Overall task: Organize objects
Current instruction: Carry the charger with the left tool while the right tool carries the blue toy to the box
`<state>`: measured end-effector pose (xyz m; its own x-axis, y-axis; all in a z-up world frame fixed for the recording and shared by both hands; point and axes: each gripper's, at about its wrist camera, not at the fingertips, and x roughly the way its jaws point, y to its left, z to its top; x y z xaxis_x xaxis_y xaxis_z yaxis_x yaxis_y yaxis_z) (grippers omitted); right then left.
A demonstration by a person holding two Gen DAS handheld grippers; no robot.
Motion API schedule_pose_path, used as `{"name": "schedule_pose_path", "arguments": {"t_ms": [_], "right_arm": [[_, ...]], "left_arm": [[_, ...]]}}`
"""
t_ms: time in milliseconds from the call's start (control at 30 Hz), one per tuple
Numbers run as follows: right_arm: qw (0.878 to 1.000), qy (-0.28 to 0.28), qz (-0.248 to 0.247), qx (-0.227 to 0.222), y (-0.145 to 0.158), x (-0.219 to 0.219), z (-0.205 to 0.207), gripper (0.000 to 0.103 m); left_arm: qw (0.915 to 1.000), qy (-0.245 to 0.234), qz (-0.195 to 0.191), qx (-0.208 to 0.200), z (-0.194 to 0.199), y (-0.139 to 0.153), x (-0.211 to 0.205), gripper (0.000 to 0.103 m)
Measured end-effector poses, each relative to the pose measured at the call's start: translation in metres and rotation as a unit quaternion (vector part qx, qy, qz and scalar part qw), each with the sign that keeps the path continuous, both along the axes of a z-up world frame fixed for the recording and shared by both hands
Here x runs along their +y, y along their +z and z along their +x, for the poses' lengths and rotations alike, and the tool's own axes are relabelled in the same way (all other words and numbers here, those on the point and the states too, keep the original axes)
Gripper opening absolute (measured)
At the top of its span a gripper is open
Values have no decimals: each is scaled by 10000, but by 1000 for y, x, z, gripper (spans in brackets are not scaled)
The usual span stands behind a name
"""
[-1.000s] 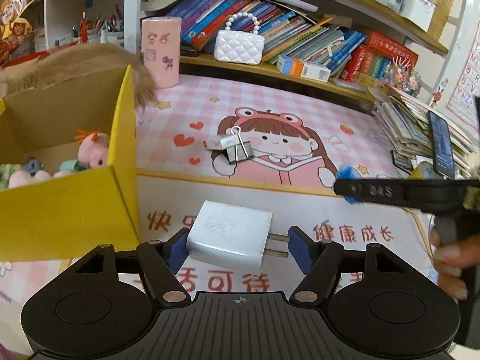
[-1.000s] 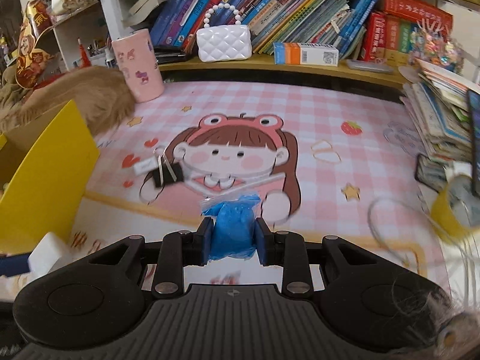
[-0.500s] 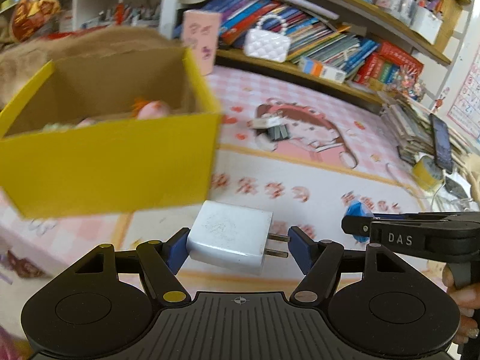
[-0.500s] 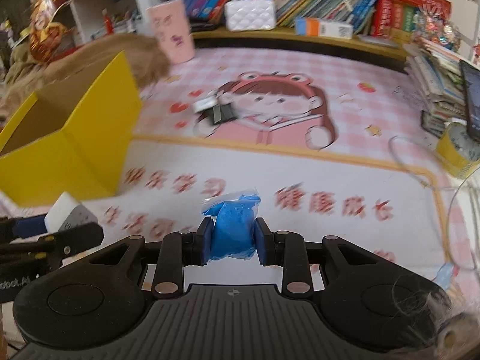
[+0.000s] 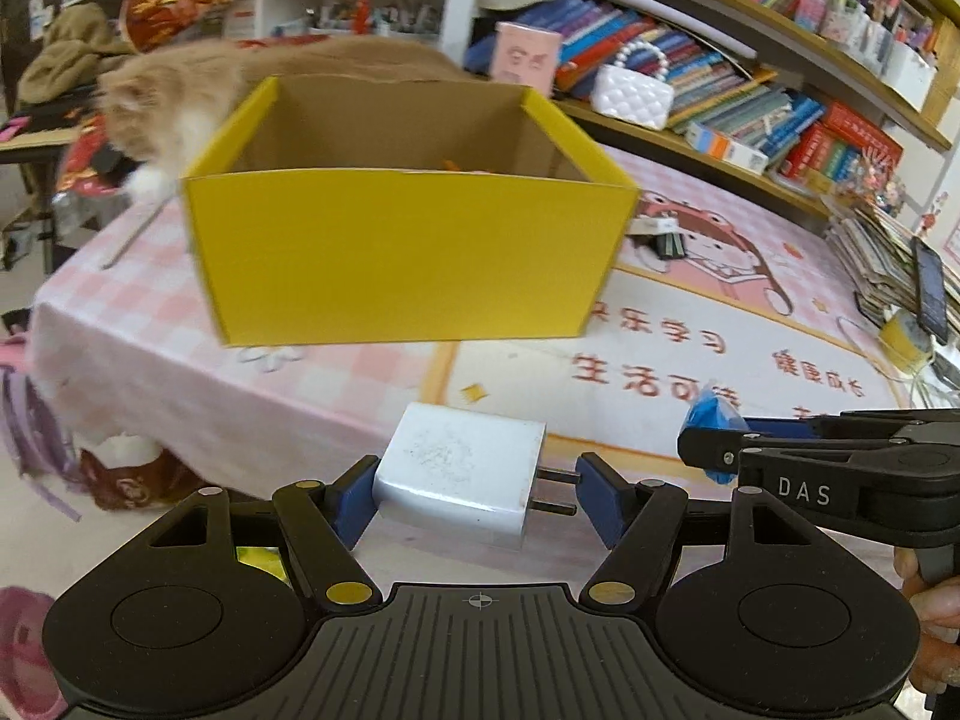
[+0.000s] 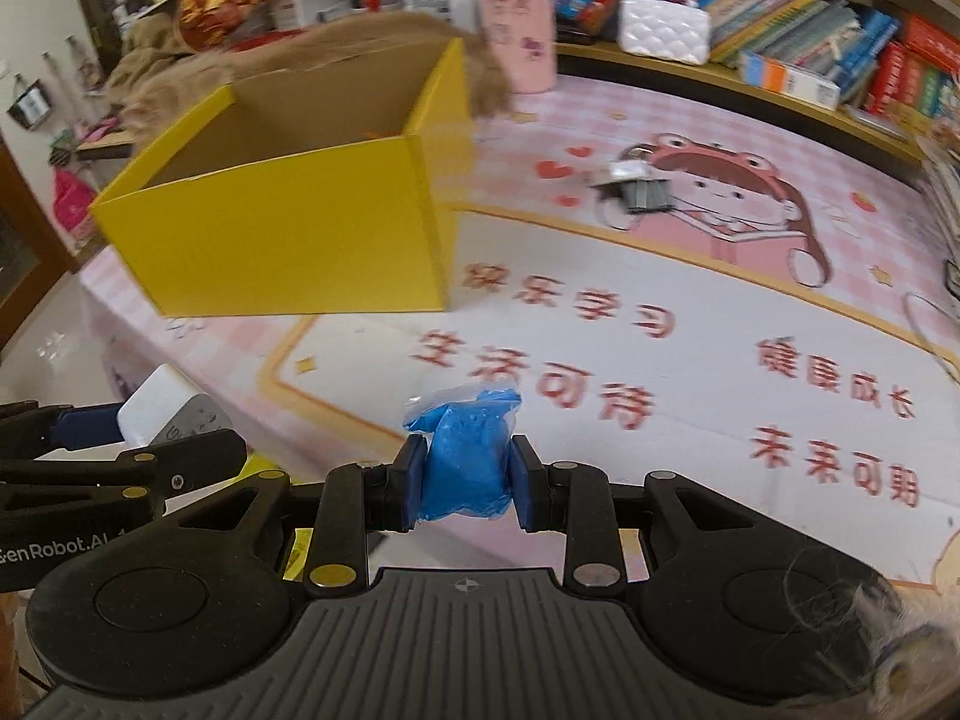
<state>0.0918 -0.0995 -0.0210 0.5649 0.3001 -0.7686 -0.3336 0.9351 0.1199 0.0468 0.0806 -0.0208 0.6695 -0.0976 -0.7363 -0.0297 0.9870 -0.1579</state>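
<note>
Bookshelves line the back wall behind a counter [image 6: 750, 324] covered with a pink cartoon mat. My left tongs [image 5: 474, 495] are clamped on one white charger [image 5: 462, 474], its two prongs pointing at the right pad; my right tongs [image 6: 468, 480] are clamped on one blue bagged lump [image 6: 465, 456]. Both items hang in the air near the counter's front edge, short of the one yellow box [image 5: 402, 252], which stands open-topped on the counter's left end. Change since a second ago: in the left view the box was only a side wall at the frame's left edge; it is now squarely ahead and its near wall fills the middle. In the right view it went from a sliver to a full corner view. I read this as both hands having swung left and pulled back toward the box, so the carry is under way and the drop is the next step, not yet done. The contents are hidden now apart from an orange speck above the near wall. Left out on the mat: one cluster of binder clips [image 6: 639, 189], exact number unclear. One furry tan shape [image 5: 162, 90], likely a cat, sits just behind the box.
</note>
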Motion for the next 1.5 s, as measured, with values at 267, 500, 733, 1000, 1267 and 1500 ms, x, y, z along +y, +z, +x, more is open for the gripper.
{"name": "schedule_pose_path", "arguments": {"t_ms": [267,500,733,1000,1267,1500], "right_arm": [[9996,215,17,-159,4,35,-17,27],[9992,244,-54,-297,10,51,-29,27],[9991,197,-88,-367,15,58,-39,27],[9986,262,-151,-425,20,64,-43,27],[9985,260,-25,-490,28,66,-31,27],[9948,212,271,-963,58,68,11,27]], "left_arm": [[9997,209,63,-121,-23,3,32,70],[9995,207,23,-240,-35,6,47,71],[9992,154,21,-362,-44,11,53,71],[9987,242,-107,-441,-47,14,61,71],[9971,319,-106,-676,-32,28,65,71],[9910,393,185,-1265,4,63,67,70]]}}
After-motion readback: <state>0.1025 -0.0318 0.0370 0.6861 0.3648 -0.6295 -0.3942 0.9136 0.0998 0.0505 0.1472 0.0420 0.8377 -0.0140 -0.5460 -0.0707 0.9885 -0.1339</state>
